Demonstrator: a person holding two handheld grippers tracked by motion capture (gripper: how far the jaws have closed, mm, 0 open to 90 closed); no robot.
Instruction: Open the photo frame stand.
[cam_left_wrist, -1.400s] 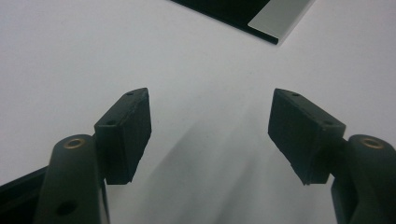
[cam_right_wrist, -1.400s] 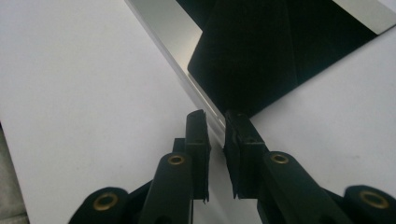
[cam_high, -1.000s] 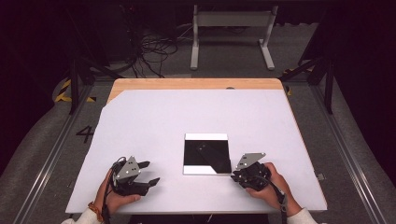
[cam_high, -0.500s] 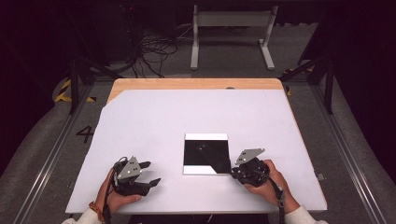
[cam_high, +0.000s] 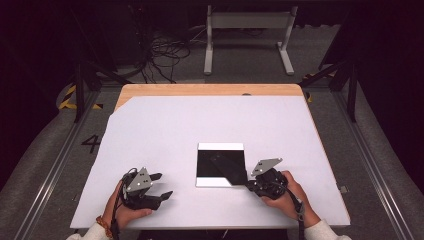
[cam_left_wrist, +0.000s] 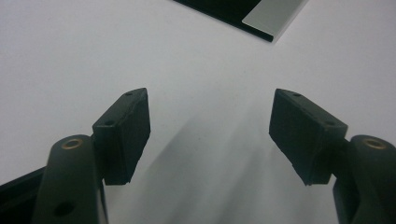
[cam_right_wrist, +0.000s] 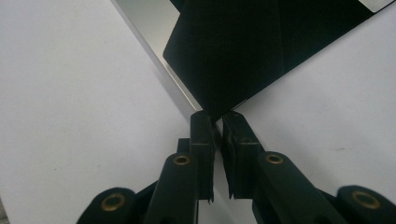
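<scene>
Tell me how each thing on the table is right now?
Black sheet: lying on the white table, near right corner lifted and folded inward.
Right gripper: jaws have just been closing, now pinching the sheet's corner.
Left gripper: jaws apart, nothing between them, resting near the table's front edge.

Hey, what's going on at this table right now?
A person is working on a black sheet that lies on a white-bordered square near the front of the white table. The right tool has just been closing its jaws on the sheet's near corner, which looks lifted or folded over. The left tool rests on the table off to the left, jaws open with nothing between them, well apart from the sheet.
</scene>
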